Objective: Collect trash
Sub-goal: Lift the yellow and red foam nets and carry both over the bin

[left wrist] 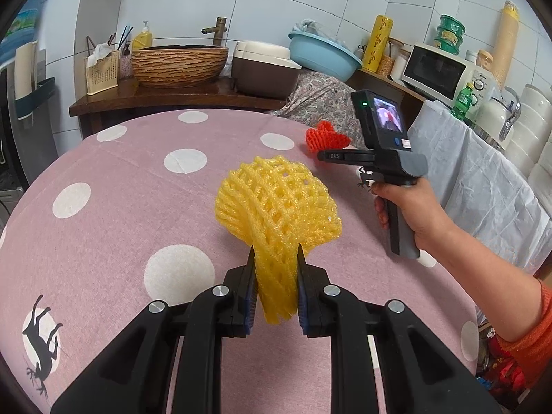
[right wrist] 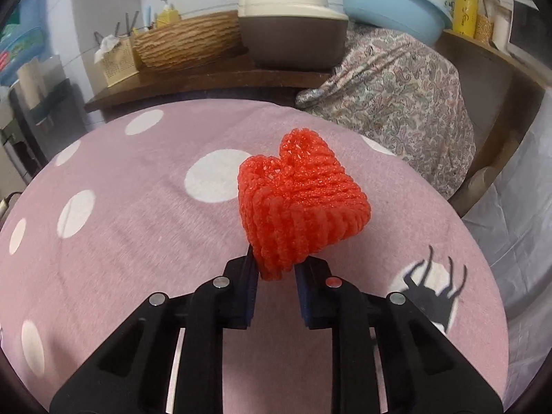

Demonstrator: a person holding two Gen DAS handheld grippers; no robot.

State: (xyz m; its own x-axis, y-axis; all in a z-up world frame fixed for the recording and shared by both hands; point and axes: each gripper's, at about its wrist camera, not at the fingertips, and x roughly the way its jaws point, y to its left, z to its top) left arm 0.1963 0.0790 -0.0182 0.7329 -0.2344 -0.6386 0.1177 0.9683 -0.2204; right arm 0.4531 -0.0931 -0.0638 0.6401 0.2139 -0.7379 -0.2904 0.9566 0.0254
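Left wrist view shows my left hand-held gripper pinching the yellow net above the counter, while my right hand-held gripper pinches the red net by its lower edge; both look feather-light, soft and squashy.

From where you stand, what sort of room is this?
Most likely a home kitchen or dining corner: a microwave and rice cooker sit on the counters, a basin sink with faucet stands behind a table under a pink polka-dot tablecloth.
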